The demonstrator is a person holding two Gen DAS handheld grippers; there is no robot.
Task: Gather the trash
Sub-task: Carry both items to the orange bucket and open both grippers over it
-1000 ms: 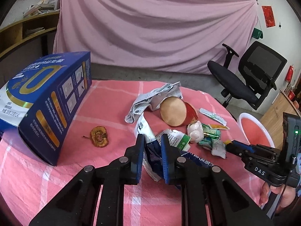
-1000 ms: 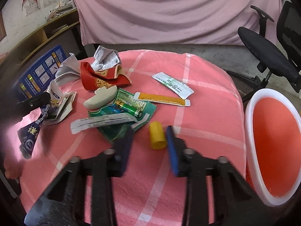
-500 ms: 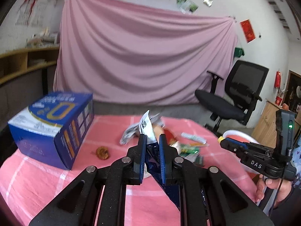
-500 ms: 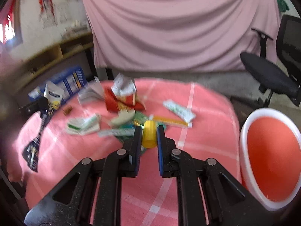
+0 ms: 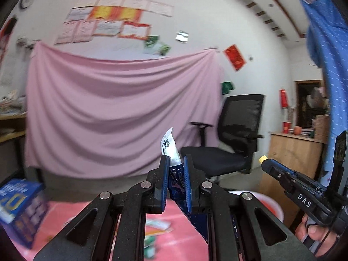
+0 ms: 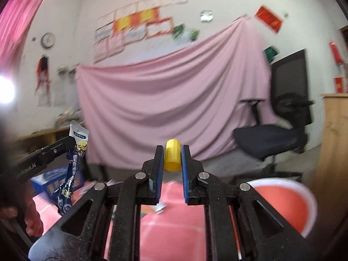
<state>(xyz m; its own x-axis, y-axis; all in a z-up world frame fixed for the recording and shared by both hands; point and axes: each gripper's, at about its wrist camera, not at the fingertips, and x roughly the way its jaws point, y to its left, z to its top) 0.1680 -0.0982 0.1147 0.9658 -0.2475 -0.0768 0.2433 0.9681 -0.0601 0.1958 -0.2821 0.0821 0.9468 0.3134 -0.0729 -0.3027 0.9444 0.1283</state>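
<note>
Trash is held aloft in both tools: a blue wrapper (image 5: pixel 174 171) is clamped in the left gripper (image 5: pixel 176 180), a small yellow cap (image 6: pixel 172 157) in the right gripper (image 6: pixel 172 171). The carrying step appears in hand; release over the red bin (image 6: pixel 304 195) is called for next. The table litter is blurred and largely hidden.

A dark-blue-and-white wrapper (image 5: pixel 174 169) and a ribbed yellow cap (image 6: pixel 172 157), both pinched aloft.

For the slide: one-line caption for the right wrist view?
Right gripper clamps a yellow cap above the pink tablecloth, red bin lower right, left gripper holding a blue wrapper.
</note>
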